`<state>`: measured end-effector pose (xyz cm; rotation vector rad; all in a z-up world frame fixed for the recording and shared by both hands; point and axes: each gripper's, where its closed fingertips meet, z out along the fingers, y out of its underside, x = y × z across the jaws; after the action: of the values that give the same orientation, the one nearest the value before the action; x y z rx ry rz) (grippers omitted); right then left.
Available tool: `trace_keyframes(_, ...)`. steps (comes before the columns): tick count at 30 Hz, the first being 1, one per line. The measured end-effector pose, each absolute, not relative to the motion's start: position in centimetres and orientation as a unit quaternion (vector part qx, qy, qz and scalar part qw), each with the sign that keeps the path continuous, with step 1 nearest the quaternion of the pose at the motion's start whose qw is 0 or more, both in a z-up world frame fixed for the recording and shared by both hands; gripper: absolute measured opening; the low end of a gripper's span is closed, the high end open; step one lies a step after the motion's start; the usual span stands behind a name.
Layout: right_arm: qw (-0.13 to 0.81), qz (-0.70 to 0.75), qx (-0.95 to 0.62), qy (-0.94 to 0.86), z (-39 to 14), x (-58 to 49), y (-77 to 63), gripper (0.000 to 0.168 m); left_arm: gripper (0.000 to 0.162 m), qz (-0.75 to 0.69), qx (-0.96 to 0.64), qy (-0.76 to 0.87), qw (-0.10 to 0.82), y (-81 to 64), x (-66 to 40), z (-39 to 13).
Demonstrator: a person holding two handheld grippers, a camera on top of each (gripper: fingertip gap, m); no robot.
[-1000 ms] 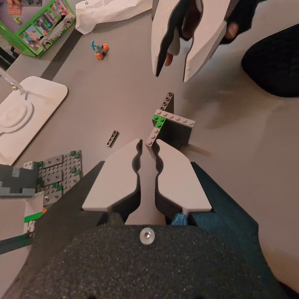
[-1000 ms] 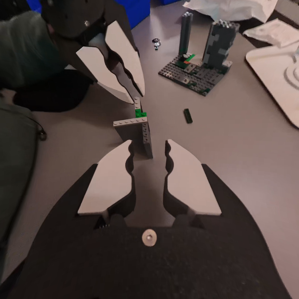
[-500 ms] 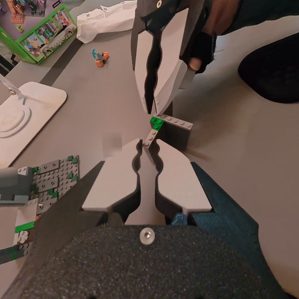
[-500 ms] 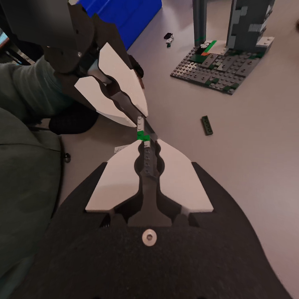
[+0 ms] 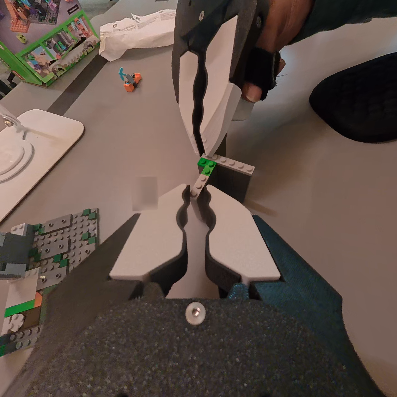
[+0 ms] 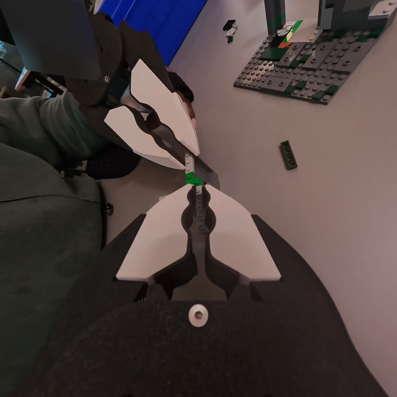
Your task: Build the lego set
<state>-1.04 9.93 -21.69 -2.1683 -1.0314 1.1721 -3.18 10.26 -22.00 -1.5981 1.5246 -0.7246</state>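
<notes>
Since a second ago the right gripper [image 6: 198,187] has come down from above the worktop and closed on the far wing of the grey wall piece [image 5: 233,174], beside its green corner brick [image 5: 206,165].

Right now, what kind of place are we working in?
Probably a hobby or office desk: a grey tabletop with a lego set box, a half-built studded baseplate and a torn paper parts bag.

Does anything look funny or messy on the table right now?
A few bits lie loose. A dark green plate lies alone on the table, away from the grey baseplate build. A small orange and teal figure lies tipped over near the white paper bag. Nothing looks broken or spilled.
</notes>
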Motion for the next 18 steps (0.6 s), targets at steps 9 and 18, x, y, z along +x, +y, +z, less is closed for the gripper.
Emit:
trace_keyframes(9, 0.381, 0.314, -0.739, -0.459, -21.7, 2.2, 10.0, 0.029, 0.011, -0.293, -0.616, 0.597, 0.422, 11.0, -3.5, -21.9)
trace_keyframes(18, 0.414, 0.269, -0.737, -0.462, -23.7, 1.5, 10.3, 0.010, 0.013, -0.262, -0.617, 0.593, 0.447, 12.2, -4.0, -21.9)
